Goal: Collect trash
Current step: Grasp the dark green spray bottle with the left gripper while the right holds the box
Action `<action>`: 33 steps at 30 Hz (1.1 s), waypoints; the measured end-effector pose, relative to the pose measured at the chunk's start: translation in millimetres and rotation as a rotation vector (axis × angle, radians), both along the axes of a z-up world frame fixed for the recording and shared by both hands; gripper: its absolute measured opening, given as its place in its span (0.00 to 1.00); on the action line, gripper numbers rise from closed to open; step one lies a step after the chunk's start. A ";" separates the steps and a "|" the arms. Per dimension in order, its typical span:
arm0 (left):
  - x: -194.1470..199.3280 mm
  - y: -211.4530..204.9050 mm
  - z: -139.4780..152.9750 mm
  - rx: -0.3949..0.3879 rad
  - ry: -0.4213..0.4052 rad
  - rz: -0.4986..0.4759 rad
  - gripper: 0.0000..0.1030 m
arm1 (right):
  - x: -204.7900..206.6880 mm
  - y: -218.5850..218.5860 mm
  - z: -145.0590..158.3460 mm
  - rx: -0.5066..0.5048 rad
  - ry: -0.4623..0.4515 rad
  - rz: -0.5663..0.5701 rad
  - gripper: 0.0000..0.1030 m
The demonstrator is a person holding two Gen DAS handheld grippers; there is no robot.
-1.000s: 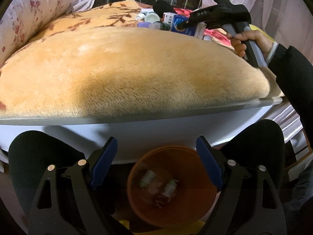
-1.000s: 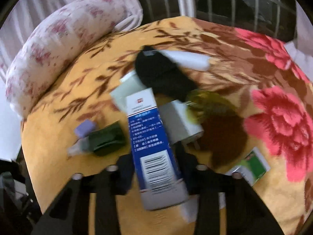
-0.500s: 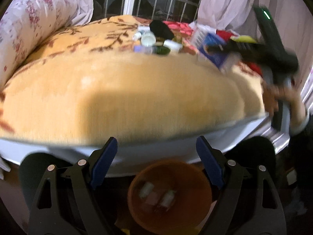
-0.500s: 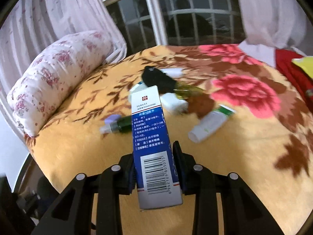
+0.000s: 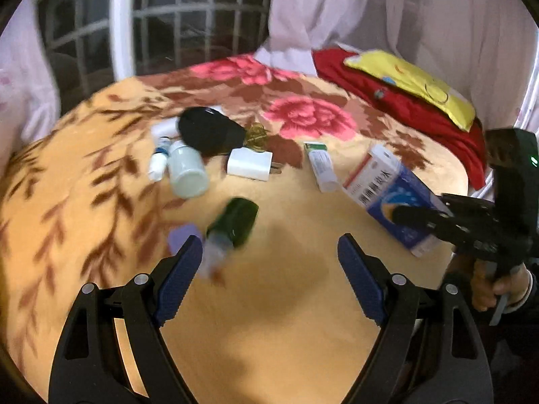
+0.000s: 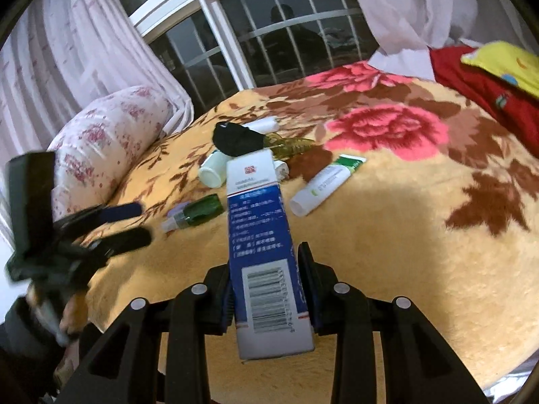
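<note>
My right tongs (image 6: 269,289) clench the blue box (image 6: 266,252) above the bed's (image 6: 421,252) near edge, left tongs (image 5: 269,266) released over the green bottle (image 5: 235,222); next, carry the box to a bin.

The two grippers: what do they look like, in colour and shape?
Both are black plastic frames with silver rivets. The left gripper has dark blue textured pads. The right gripper shows the same blue pads; in the left view its body carries a small green light. A dark sleeve covers the wrist.
</note>
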State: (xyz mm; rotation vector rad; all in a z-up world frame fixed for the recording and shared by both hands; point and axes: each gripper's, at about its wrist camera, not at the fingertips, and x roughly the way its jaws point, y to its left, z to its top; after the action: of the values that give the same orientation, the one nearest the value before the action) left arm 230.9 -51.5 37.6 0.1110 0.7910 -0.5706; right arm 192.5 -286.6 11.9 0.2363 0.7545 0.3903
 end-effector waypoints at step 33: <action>-7.0 -10.3 -11.7 0.052 -0.004 0.160 0.36 | -1.0 17.0 -4.0 -0.043 -0.043 -0.051 0.28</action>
State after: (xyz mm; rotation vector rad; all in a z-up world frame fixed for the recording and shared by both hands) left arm 223.9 -61.7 25.9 0.0954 0.8026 -0.3982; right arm 191.4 -269.6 7.9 0.2057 0.7121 0.3296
